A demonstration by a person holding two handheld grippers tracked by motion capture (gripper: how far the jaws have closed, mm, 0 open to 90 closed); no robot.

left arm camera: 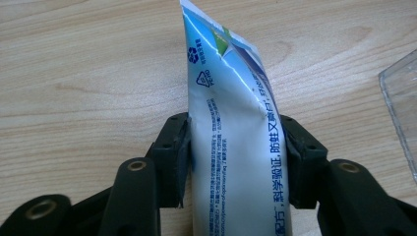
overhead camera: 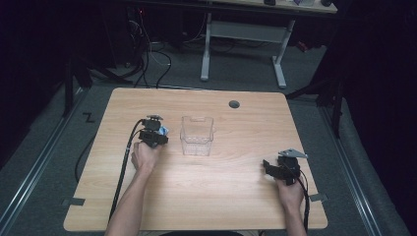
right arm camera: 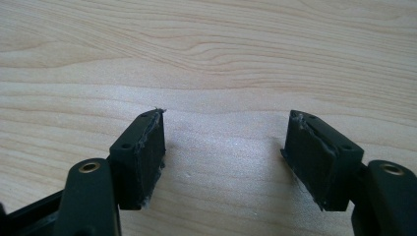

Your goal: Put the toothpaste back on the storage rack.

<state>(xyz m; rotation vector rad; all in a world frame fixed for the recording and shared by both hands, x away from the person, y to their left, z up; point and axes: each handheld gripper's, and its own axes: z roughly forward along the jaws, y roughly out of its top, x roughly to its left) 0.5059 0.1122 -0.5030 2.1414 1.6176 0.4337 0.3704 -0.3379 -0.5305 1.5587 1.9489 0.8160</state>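
Step in hand: left gripper (left arm camera: 235, 147) grasping tube (left arm camera: 231, 128), fingers (left arm camera: 172, 157) half closed, pads pressing both sides. Tube lying on worktop (overhead camera: 221, 196), at 9 o'clock of clear container (overhead camera: 196, 136). Right gripper (right arm camera: 223, 157) idling, fingers gaping wide, holding nothing. Next move likely calling for lifting tube, carrying toward container.

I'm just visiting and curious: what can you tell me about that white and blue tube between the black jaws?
The tube is a soft, squeezable one, white with blue bands, a green patch, recycling symbols and small blue print. Its flat crimped end points away from the camera, and its surface is creased. It lies on the wooden table, left of the clear plastic bin. The left gripper has a pad against each of its sides. The cap end is hidden.
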